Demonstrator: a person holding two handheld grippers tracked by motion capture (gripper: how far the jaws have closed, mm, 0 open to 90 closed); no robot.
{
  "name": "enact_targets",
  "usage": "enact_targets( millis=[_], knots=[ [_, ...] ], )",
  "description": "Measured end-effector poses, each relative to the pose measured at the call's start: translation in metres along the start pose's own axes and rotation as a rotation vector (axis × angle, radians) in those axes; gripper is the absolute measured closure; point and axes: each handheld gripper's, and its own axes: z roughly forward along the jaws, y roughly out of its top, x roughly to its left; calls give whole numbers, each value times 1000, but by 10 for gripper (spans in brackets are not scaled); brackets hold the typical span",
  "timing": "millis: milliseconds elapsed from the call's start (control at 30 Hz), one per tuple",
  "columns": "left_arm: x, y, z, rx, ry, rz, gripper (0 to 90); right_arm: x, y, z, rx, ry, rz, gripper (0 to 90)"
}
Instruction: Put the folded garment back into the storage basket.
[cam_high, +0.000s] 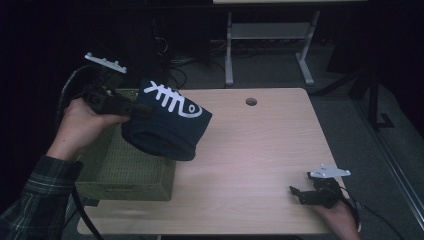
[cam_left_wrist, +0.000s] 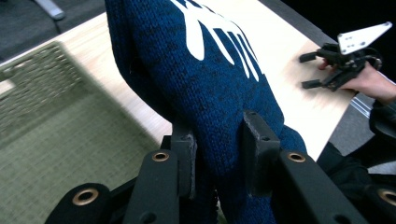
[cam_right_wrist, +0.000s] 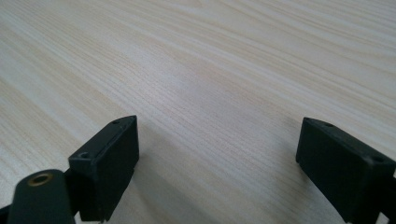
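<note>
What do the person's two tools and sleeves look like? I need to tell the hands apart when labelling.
Both tools are black with two blocky jaws. The left tool carries a pale grey plate with notched edges on top and trails a black cable; its jaw arms show brass-coloured rivets. The right tool has a similar three-cornered plate. The left sleeve is dark plaid.

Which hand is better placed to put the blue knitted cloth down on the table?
The left. Its gripper is already shut on the blue knitted cloth, held above the basket edge. The right gripper rests open near the table corner, holding nothing.
</note>
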Motion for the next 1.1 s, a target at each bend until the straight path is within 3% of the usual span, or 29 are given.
enact_targets(
  millis=[433,1100],
  knots=[
    [24,-26,-30,-35,54,-72,694,0,0,0,1,-3,2,129],
    [57,-68,-23,-36,37,-169,694,0,0,0,1,-5,6,130]
  ],
)
